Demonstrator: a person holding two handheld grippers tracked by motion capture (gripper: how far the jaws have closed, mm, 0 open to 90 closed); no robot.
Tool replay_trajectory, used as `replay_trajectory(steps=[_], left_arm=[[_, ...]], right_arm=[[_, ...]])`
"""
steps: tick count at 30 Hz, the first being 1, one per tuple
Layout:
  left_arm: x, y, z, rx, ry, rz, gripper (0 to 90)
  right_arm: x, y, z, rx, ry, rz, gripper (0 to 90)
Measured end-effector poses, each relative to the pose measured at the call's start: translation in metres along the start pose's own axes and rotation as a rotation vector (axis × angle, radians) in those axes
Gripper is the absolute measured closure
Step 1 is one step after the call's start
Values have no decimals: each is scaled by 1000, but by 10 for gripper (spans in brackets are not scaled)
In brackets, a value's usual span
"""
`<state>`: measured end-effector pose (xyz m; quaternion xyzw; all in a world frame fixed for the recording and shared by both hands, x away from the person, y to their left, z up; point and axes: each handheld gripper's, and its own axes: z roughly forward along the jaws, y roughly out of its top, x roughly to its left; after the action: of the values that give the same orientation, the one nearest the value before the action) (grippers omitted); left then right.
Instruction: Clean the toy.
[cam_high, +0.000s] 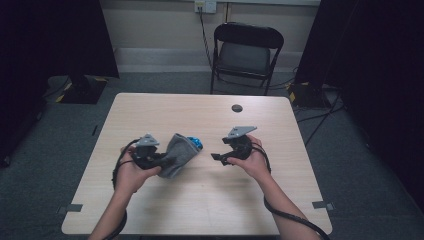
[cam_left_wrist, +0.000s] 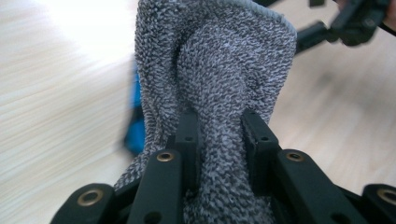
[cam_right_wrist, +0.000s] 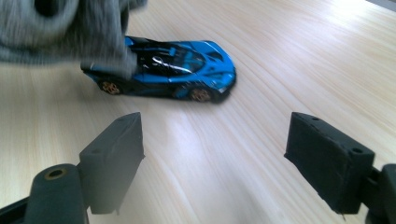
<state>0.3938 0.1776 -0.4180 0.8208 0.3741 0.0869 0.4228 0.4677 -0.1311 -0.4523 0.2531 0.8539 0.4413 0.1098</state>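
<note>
A: Left gripper (cam_left_wrist: 219, 140): jaws pinched tight on a fold of the grey cloth (cam_left_wrist: 219, 60), fabric bunched between the pads and rising straight off the tips. Grip looked deep, not on a thin hem.

B: Right gripper (cam_right_wrist: 212, 154): jaws spread wide, nothing between them. The blue car (cam_right_wrist: 163, 70) sat ahead of the tips, side-on, wheels on the table (cam_right_wrist: 280, 56), its rear end tucked under the cloth's edge.

A: From above, the cloth (cam_high: 178, 154) hung off the left gripper (cam_high: 162, 161), and a bit of the car (cam_high: 196, 144) peeked out past it. The right gripper (cam_high: 218, 158) stood beside them, apart.

B: Judgement: the step was uncovering the car. Best done by lifting the cloth up and away from the jaws' front, so it doesn't snag the car. A low drag could roll it.

A: For a grab, the right jaws would want to straddle the body across its narrow width, clear of the wheels. The cloth over the rear stood in the way.

B: Farther out: a dark round spot (cam_high: 237, 108) on the table, a folding chair (cam_high: 247, 52) beyond the far edge. Neither interfered.
</note>
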Motion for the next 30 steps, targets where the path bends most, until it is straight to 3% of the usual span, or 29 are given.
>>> replay_trajectory(steps=[6, 14, 20, 26, 28, 30], left_arm=[[-32, 12, 40, 41, -74, 58, 713], [-56, 15, 87, 106, -135, 93, 714], [-62, 21, 114, 128, -133, 109, 713], [-65, 31, 137, 144, -155, 144, 691], [-67, 32, 142, 133, -160, 156, 656], [-68, 32, 144, 112, -150, 170, 566]], right_arm=[[-10, -17, -26, -20, -51, 19, 186], [-25, -43, -55, -19, -100, 64, 193], [-34, -52, -71, -42, -129, 94, 195], [-34, -53, -79, -65, -124, 104, 202], [-34, -52, -81, -73, -119, 102, 204], [-32, -51, -82, -82, -112, 102, 206]])
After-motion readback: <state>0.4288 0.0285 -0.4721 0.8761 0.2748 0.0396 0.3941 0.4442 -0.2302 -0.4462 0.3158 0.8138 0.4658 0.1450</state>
